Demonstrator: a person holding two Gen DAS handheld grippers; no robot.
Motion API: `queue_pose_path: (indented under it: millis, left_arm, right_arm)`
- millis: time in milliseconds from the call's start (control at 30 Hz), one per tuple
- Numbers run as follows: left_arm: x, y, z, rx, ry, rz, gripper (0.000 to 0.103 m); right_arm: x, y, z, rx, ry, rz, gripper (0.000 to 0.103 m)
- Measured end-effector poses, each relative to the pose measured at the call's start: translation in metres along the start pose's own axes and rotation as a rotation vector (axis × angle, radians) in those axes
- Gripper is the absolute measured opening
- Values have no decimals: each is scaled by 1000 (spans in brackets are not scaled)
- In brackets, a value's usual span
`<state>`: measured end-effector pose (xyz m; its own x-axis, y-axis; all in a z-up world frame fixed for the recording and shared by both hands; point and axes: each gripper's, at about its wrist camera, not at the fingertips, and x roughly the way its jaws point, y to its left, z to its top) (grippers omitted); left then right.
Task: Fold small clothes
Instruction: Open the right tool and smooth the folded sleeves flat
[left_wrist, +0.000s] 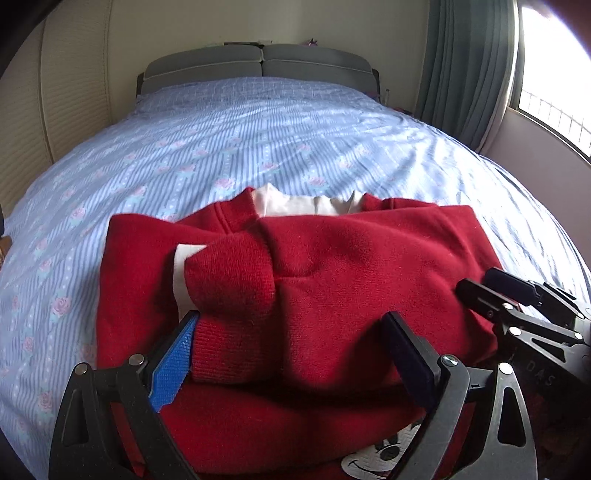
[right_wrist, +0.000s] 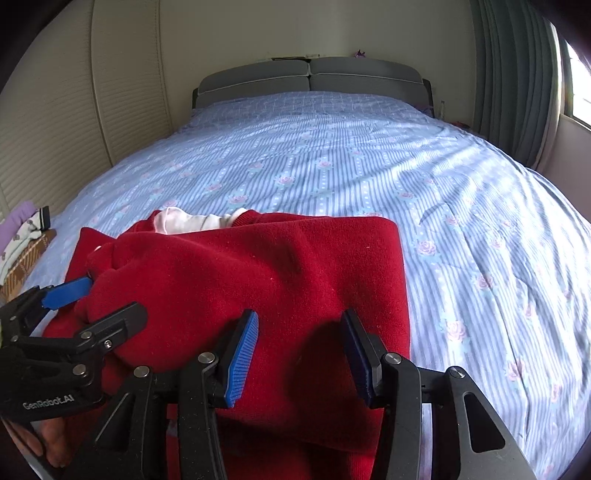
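A red sweater (left_wrist: 332, 266) with a white collar (left_wrist: 306, 203) lies partly folded on the bed, its sleeves laid across the body. A cartoon mouse print (left_wrist: 384, 454) shows at its near edge. My left gripper (left_wrist: 291, 339) stands wide open over the sweater's left part. The ribbed cuff of a folded sleeve (left_wrist: 229, 350) lies between its jaws, against the blue pad only. My right gripper (right_wrist: 301, 354) hovers open above the sweater (right_wrist: 277, 266) on the right side, with nothing pinched. Each view shows the other gripper, the right gripper (left_wrist: 487, 284) and the left gripper (right_wrist: 96, 302).
The blue floral bedsheet (left_wrist: 258, 140) stretches back to a grey headboard (left_wrist: 258, 66). A small pile of other clothes (right_wrist: 22, 236) sits at the bed's left edge. Cream wardrobe doors (right_wrist: 55, 129) line the left, a curtain (left_wrist: 465, 62) and window the right.
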<state>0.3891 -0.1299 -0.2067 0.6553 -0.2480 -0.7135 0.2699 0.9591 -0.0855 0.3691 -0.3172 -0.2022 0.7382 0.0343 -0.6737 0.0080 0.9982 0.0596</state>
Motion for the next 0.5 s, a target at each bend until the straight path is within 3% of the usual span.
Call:
queue_pose_path:
  millis: [233,267,333,400,500]
  left_arm:
    - [-17,-2,1,8,-13,13,98]
    - [-27,-2,1,7,-20,11,98]
    - [-52,1,-4,19,-36,20,98]
    - [-82,6,-18,37,-57,42,98]
    - [-124,20,-45,-16,-62,88,98]
  right_arm:
    - [-9,6,0,-22,-18,-33,51]
    - [-19,5,1,-11,-34,-26,52]
    - [-40,2,1,8,-65,-33,66]
    - [-67,-1,-4,40,-93,-32,73]
    - [-107,-4,-22,86,-112,-45,73]
